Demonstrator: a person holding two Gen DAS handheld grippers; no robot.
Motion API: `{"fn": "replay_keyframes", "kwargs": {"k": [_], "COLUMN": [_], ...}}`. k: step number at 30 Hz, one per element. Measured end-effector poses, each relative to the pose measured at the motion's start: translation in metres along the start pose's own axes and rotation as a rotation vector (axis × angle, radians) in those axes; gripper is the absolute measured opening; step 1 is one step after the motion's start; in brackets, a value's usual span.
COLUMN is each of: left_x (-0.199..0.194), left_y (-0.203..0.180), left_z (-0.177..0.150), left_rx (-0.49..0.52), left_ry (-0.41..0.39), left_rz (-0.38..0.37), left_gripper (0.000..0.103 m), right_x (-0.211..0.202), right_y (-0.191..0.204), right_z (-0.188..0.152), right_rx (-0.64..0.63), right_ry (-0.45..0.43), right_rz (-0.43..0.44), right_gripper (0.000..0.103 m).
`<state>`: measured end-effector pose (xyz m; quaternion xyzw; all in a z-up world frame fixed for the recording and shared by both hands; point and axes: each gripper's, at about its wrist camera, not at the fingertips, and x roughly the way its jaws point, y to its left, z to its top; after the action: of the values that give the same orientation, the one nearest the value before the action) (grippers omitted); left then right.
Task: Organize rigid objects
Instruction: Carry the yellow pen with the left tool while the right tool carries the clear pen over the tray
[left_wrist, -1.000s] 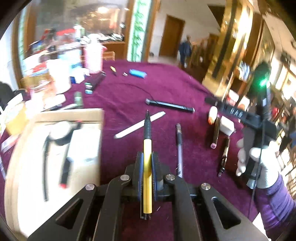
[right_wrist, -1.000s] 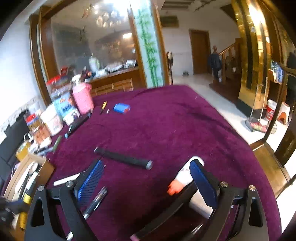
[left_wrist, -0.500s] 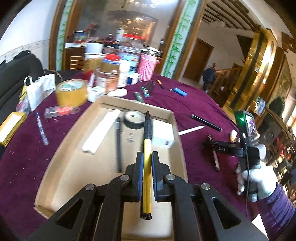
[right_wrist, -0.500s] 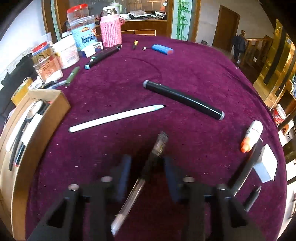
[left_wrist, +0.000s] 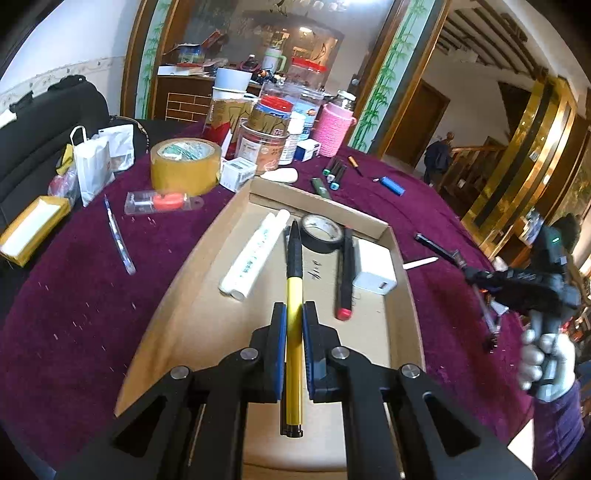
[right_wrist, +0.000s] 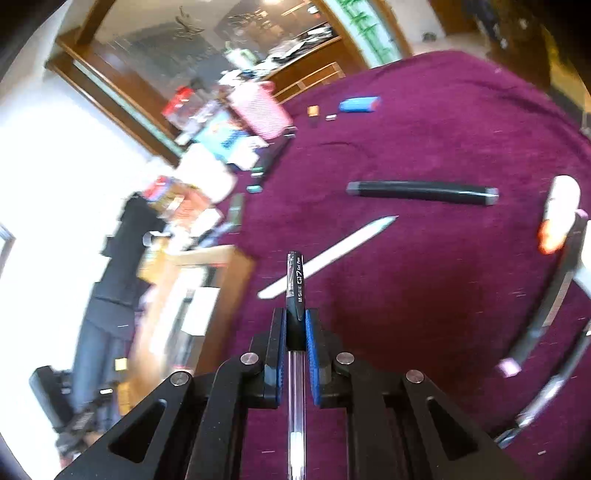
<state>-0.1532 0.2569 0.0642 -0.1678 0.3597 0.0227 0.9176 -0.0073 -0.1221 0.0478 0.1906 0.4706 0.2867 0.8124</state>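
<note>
Left wrist view. The left gripper (left_wrist: 294, 317) is clamped on a yellow pen (left_wrist: 294, 332): the blue pads press on either side of the yellow barrel, the black front part projects forward past the fingertips, and the rear end runs back between the gripper's arms. Pen and gripper are over the cardboard tray (left_wrist: 207, 258), which sits on the purple tablecloth (left_wrist: 92, 295). In the tray lie a white tube (left_wrist: 255, 254), a roll of black tape (left_wrist: 322, 233), a black marker with a red end (left_wrist: 345, 273) and a white charger (left_wrist: 375, 271); whether the pen tip touches any of them cannot be told. Beyond the tray stand a roll of tan packing tape (left_wrist: 184, 166) and a pink-sleeved bottle (left_wrist: 334, 127). At the right edge, a gloved hand (left_wrist: 546, 363) grips the right gripper (left_wrist: 480, 280), seen from the side with a thin pen in its tip.

Right wrist view (blurred towards the edges). The right gripper (right_wrist: 295, 325) is clamped on a clear gel pen (right_wrist: 295, 332): the pads meet on the lower end of its black cap, which juts forward beyond the fingertips, while the transparent barrel runs back between the arms. The pen is off the tablecloth, above a white stylus (right_wrist: 328, 256) lying diagonally there. Farther off lies a black tube (right_wrist: 423, 192); the tray is at left.
</note>
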Motion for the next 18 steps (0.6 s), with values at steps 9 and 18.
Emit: {"fn": "replay_keyframes", "kwargs": {"k": [9,18], "left_x": [0.061,0.073], "left_y": [0.011,0.016], "left_z": [0.038,0.025], "left_rx": [0.058,0.016], "left_ry": [0.163,0.211], "left_rz": [0.072,0.045], "left_gripper": [0.008,0.013], "right_x": [0.073,0.155], "right_y": [0.091,0.146], "right_z": [-0.005,-0.024], "right_rx": [-0.028,-0.055], "right_ry": [0.179,0.294], "right_rz": [0.166,0.1], "right_gripper": [0.012,0.013]}}
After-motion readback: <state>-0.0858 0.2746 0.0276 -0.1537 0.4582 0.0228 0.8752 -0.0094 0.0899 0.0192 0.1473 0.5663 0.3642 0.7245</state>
